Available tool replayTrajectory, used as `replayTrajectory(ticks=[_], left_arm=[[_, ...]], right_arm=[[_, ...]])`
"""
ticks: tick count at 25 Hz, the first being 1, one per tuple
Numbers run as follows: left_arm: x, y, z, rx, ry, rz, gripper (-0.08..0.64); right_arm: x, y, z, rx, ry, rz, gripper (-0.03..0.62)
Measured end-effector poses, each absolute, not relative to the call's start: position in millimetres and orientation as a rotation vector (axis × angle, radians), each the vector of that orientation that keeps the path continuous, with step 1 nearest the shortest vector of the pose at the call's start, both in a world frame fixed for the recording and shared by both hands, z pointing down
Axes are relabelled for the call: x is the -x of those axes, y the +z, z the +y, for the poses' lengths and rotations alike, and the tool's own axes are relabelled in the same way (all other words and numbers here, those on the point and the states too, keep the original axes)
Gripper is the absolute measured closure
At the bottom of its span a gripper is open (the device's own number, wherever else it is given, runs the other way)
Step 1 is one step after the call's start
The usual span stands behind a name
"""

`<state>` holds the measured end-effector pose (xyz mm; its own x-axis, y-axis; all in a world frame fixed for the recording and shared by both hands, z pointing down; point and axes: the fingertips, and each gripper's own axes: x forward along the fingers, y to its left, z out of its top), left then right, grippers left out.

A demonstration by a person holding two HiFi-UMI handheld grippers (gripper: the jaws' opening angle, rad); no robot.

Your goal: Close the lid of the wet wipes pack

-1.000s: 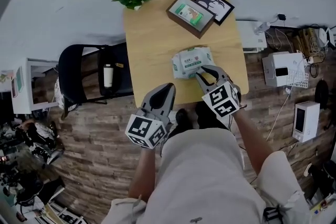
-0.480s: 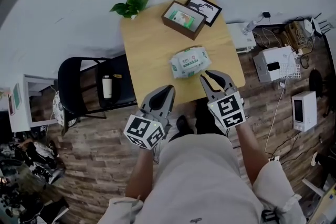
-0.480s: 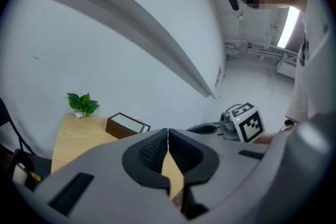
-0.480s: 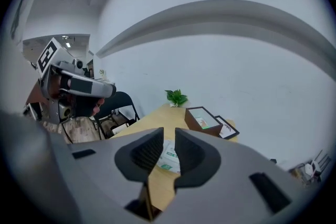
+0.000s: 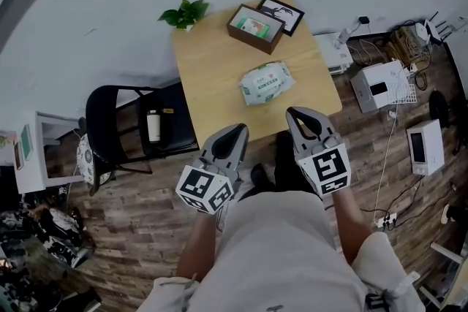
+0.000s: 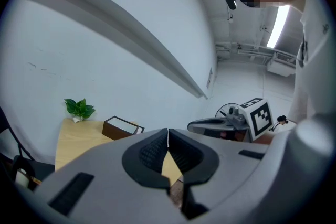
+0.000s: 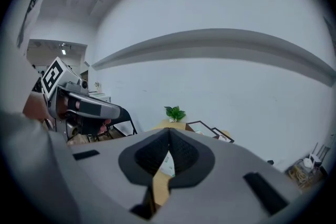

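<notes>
While both grey hand-held grippers hang above the brown wood-plank floor (image 5: pixel 139 223), just short of the table's near edge, neither holds anything. The left gripper (image 5: pixel 239 129) has its black pads pressed together with nothing between them. The right gripper (image 5: pixel 295 113) is likewise clenched tip to tip and empty.

The soft white wet wipes pack (image 5: pixel 266 82), with a green label on top, lies on the light wooden square table (image 5: pixel 208 62), towards its near right part and apart from both grippers. Its lid looks flat, though it is too small to tell whether it is latched.

Behind the pack stand a dark brown box (image 5: pixel 254 28), a black picture frame (image 5: pixel 282 12) touching it, and a small green plant (image 5: pixel 184 13) at the far left corner. A black folding chair (image 5: pixel 124 129) stands left of the table.
</notes>
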<state>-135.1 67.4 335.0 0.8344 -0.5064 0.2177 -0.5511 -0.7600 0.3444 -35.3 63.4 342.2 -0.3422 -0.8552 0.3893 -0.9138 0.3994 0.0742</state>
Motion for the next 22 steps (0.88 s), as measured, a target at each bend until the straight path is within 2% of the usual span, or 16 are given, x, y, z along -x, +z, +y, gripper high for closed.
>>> replayTrajectory(ticks=[22], left_arm=[[123.0,315.4,86.9,-2.669,0.137,-0.748,0.552]], right_arm=[[36.2,315.4,101.1,-1.61,0.25,-2.423,0.595]])
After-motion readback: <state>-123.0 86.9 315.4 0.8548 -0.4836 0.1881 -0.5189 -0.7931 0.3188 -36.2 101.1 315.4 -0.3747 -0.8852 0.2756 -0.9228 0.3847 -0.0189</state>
